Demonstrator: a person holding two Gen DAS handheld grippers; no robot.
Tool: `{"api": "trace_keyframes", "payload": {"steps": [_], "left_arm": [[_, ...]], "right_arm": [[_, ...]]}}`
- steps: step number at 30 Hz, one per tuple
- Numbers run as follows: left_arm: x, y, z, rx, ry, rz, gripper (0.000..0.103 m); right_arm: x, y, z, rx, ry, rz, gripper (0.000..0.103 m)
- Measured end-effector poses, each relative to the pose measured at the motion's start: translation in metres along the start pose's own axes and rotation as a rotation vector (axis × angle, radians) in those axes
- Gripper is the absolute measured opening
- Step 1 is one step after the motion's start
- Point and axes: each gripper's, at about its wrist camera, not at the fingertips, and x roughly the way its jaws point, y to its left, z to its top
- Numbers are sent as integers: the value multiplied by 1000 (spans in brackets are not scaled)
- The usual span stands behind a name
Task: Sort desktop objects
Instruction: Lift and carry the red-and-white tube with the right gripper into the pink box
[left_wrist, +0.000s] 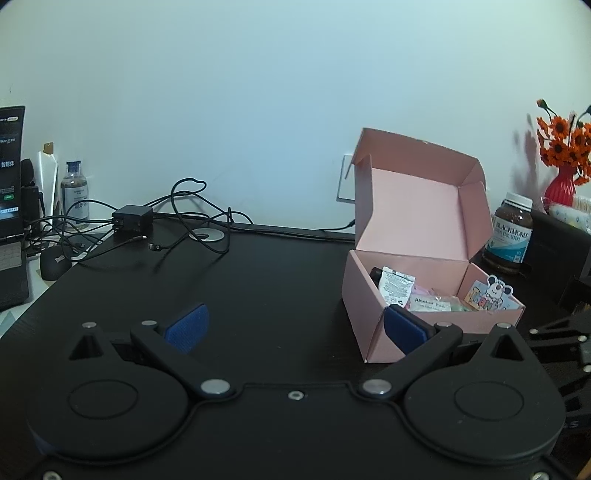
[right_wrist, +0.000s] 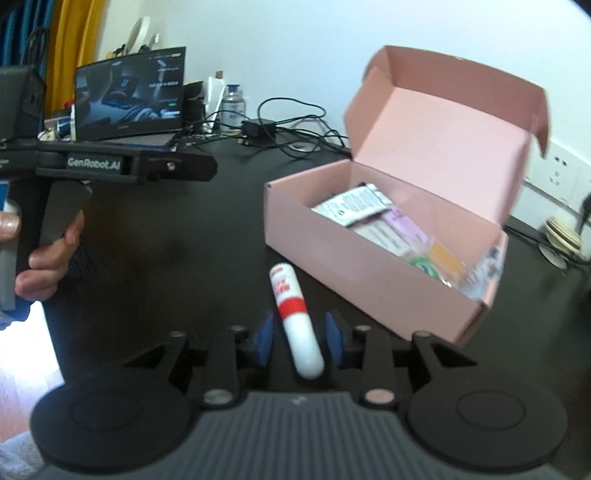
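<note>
Right claw (right_wrist: 299, 341): narrow, pads flank white-and-red tube (right_wrist: 295, 317), contact apparently absent. Tube lies on bench (right_wrist: 184, 266) beside pink box (right_wrist: 369, 273). Left claw (left_wrist: 295, 325): wide, empty.

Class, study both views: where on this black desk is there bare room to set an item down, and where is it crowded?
Bare: the wide middle of the desk, between the cables and the pink box. Crowded: the back left corner by the laptop and bottle, and right of the box by the supplement jar.
</note>
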Motion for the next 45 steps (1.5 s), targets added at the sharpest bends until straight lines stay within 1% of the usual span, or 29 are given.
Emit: {"api": "trace_keyframes", "payload": {"steps": [3,4,5,8,11,18,22,27,31,35,41,45], "left_arm": [[0,-1,0,7,3,1,103],[0,0,0,4,1,1,103],[0,0,0,0,-2,0,103],[0,0,0,-2,-2,-2,103],[0,0,0,1,1,-5,103],[1,0,0,-2,5,-1,103],[1,-3,-1,13,4,18,103],[-1,-7,-1,41,-8,37,103],[1,-8,-1,46,-3,54,103],[1,-8,0,43,-2,52,103],[1,-7,0,39,-1,50,103],[1,-7,0,39,-3,46,103]], "right_arm": [[5,2,5,-3,12,4,29],[6,2,6,0,18,7,20],[5,3,6,0,20,10,17],[1,10,2,-36,5,-7,17],[-7,13,0,-39,-25,-6,16],[-32,8,20,1,-127,-10,16],[-41,-5,34,38,-176,-54,16],[-42,-26,47,122,-215,-130,16],[-32,-41,54,179,-207,-192,17],[-17,-57,57,253,-181,-204,17],[10,-67,57,308,-134,-229,17],[26,-67,56,303,-99,-272,17]]}}
